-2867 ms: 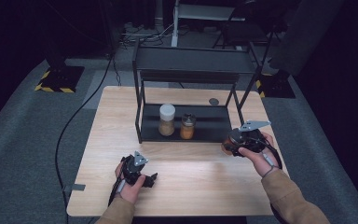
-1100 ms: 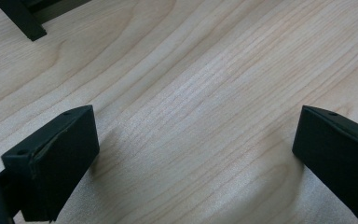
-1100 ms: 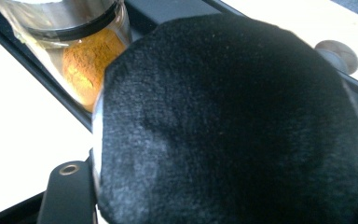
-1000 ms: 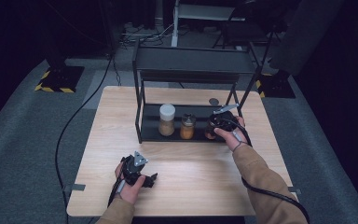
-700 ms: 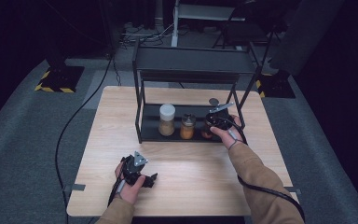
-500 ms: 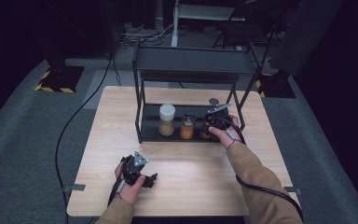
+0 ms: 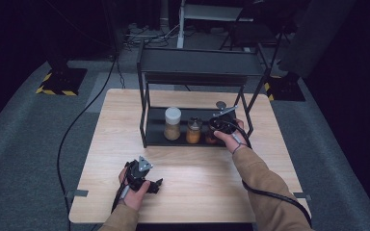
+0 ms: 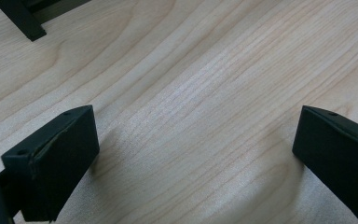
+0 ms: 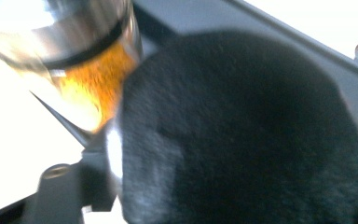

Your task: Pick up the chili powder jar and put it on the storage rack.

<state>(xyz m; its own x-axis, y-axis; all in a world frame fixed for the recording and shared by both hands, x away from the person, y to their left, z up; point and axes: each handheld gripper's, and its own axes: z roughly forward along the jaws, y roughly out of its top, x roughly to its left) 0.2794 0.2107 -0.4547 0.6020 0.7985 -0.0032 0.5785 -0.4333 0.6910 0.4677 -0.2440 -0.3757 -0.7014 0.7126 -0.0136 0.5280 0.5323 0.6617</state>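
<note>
Left gripper (image 7: 155,185) lies nearest, on the bare wooden surface (image 7: 207,192), in the person's left hand. In the left gripper view its jaws stand wide apart with only wood grain between them; they hold nothing.

Farther out, the right hand (image 7: 232,140) reaches into the lower shelf of the black rack (image 7: 197,60). Right gripper (image 7: 217,126) is at the small dark jar (image 7: 211,138), which stands on that shelf at the right end of a row of three. Its jaws have just been opening. In the right gripper view a blurred dark round mass (image 9: 242,130), probably the jar's cap, sits right up against the camera. Whether the pads press it or are free of it I cannot tell.

Orange spice jar (image 7: 193,131) stands just beside it on the left, and the white-lidded jar (image 7: 172,123) is beyond that.

Handling, as a judgement:
- The jar looks small, light and rigid.
- It is likely glass, so smooth-sided and breakable if knocked off the shelf.
- Best hold is across the body just under the cap, or on the cap itself.
- Clearance is tight, with the neighbour on one side and the rack post on the other.

A small round object (image 7: 220,104) lies on the surface behind the rack.
</note>
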